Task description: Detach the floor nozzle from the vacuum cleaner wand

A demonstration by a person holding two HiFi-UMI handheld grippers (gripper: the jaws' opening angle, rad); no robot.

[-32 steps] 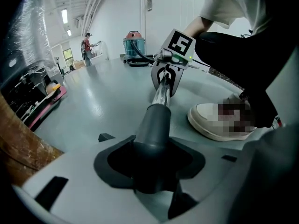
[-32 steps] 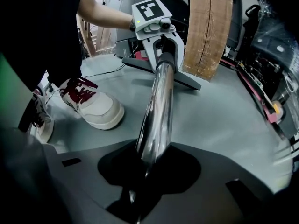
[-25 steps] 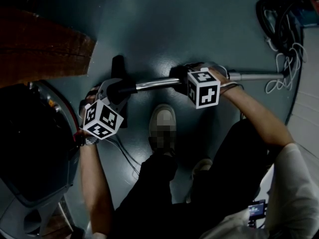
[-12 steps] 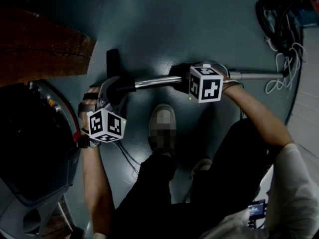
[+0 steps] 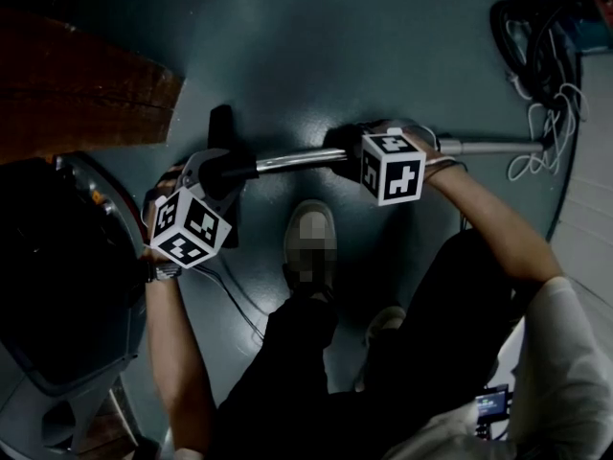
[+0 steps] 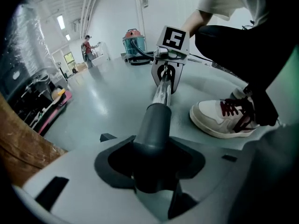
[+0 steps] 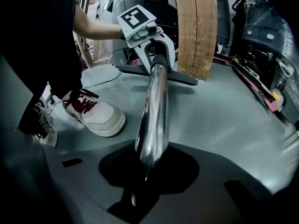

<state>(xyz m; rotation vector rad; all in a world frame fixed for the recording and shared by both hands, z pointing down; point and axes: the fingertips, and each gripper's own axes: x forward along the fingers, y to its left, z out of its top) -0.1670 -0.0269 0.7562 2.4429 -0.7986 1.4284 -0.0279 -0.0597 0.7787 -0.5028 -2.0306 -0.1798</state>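
**Item: vacuum cleaner, nozzle end, handled on the shop floor**

- Floor nozzle [image 5: 222, 123]: a black flat bar lying on the grey-green floor [image 5: 383, 46], crosswise to the tube. Its grey neck [image 6: 156, 125] rises from it and is joined to the wand, not yet detached.
- Wand [image 5: 292, 160]: a chrome tube running near level from the neck towards the cables at the right, between the two grippers.
- Left gripper [image 5: 225, 172]: clamped on the nozzle's grey neck. The jaws hold either side of it, just beside the joint with the chrome.
- Right gripper [image 5: 343, 151]: its jaws have just been closing with the chrome tube between them, and it now grips the wand. It stands well apart from the left one along the tube and faces it.
- Shoe [image 6: 215, 118]: white with dark red laces, flat on the floor near the wand, on the holder's side.
- Cables [image 5: 541, 56]: a tangle of black and white leads at the wand's far end.
- Wooden panel [image 5: 77, 89]: brown, beyond the nozzle.
- Dark machine [image 5: 57, 286]: large, beside the left arm.
- Drum [image 6: 133, 41]: teal body with a red top, far across the hall.
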